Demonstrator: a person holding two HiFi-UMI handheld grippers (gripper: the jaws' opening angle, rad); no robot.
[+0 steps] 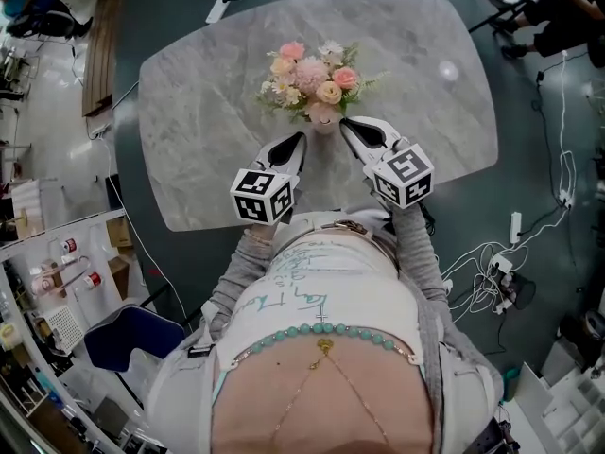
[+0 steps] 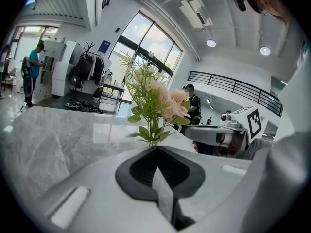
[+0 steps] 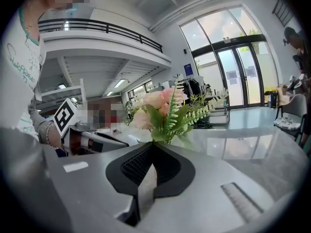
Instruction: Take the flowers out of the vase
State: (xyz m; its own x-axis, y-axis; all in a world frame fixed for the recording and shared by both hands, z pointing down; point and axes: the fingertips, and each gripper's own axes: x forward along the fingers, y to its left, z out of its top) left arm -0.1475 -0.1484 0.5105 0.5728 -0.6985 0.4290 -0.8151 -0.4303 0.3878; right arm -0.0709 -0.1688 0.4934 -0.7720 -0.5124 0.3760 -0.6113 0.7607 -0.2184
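Observation:
A bouquet of pink, peach and white flowers [image 1: 312, 78] with green sprigs stands in a small pinkish vase [image 1: 324, 116] near the middle of the marble table [image 1: 198, 121]. My left gripper [image 1: 301, 138] is shut and empty, its tip just left of the vase. On the other side, my right gripper [image 1: 345, 123] is also shut and empty, its tip close to the vase's right. In the left gripper view the flowers [image 2: 156, 98] rise right beyond the closed tip [image 2: 156, 147]. The right gripper view has the flowers [image 3: 163, 106] just past its tip [image 3: 153, 144]. The vase is hidden in both gripper views.
A small white round object [image 1: 448, 69] lies on the table's far right. A blue chair [image 1: 132, 339] stands on the floor at the lower left. Cables and a power strip [image 1: 492, 277] lie on the floor to the right. A person [image 2: 33, 72] stands far off.

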